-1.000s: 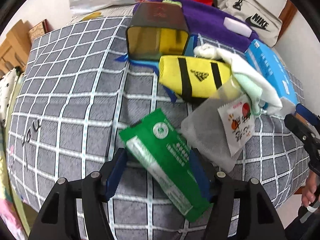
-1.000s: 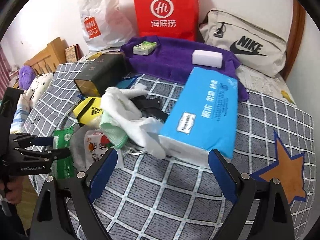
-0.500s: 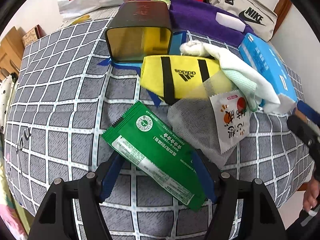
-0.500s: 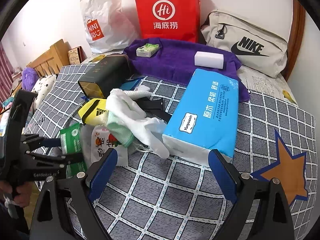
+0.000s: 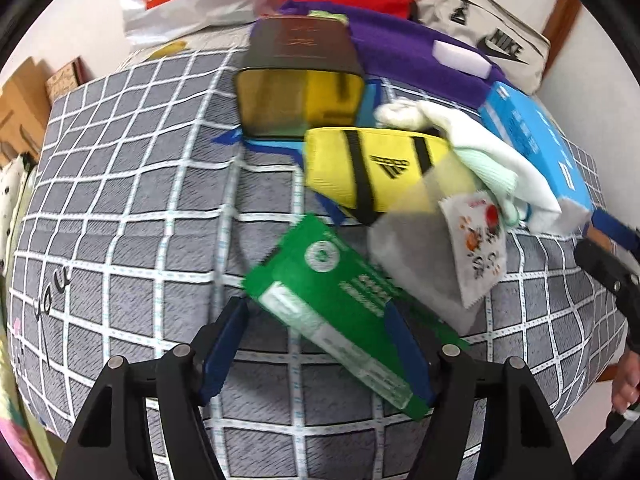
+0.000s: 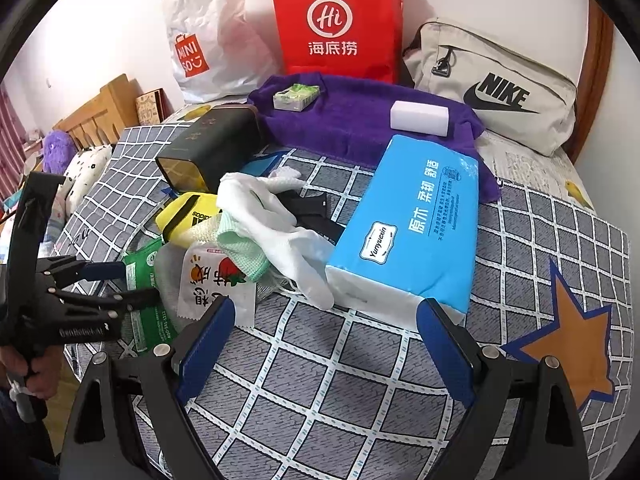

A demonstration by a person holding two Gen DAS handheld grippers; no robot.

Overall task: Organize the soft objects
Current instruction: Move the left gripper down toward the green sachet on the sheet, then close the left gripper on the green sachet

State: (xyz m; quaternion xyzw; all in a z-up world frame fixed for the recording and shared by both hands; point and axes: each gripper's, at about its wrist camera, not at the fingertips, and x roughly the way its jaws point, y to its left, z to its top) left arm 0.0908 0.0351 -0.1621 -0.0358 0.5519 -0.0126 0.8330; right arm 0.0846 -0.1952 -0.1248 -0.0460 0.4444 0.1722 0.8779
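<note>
My left gripper (image 5: 316, 344) straddles the green wipes packet (image 5: 340, 312), which lies slantwise on the grey checked bed cover (image 5: 120, 208). One blue finger (image 5: 224, 344) stands clear of the packet's left edge and the other sits at or over its right side; I cannot tell that either pad presses on it, so I take these fingers as released around it, not gripping. Just right of the packet lies a grey mesh pouch (image 5: 412, 264) with a white snack sachet (image 5: 476, 256) on top, and behind them the yellow Adidas pouch (image 5: 372, 168), in front of a dark tin box (image 5: 300, 80).

Further right comes the heap of white gloves and a pale green cloth (image 6: 276, 220), resting against the blue tissue pack (image 6: 416, 224). My right gripper (image 6: 324, 344) hovers low in front of that pack with its fingers spread wide and nothing between them. Behind, a purple towel (image 6: 352, 120) carries a small tissue packet (image 6: 296, 96) and a white sponge block (image 6: 418, 118).

The step in hand, as I read it, is picking the green packet out of the clutter. Next I would need to close my left fingers squarely across its narrow width, since it lies skewed, then lift it clear without dragging the mesh pouch.
</note>
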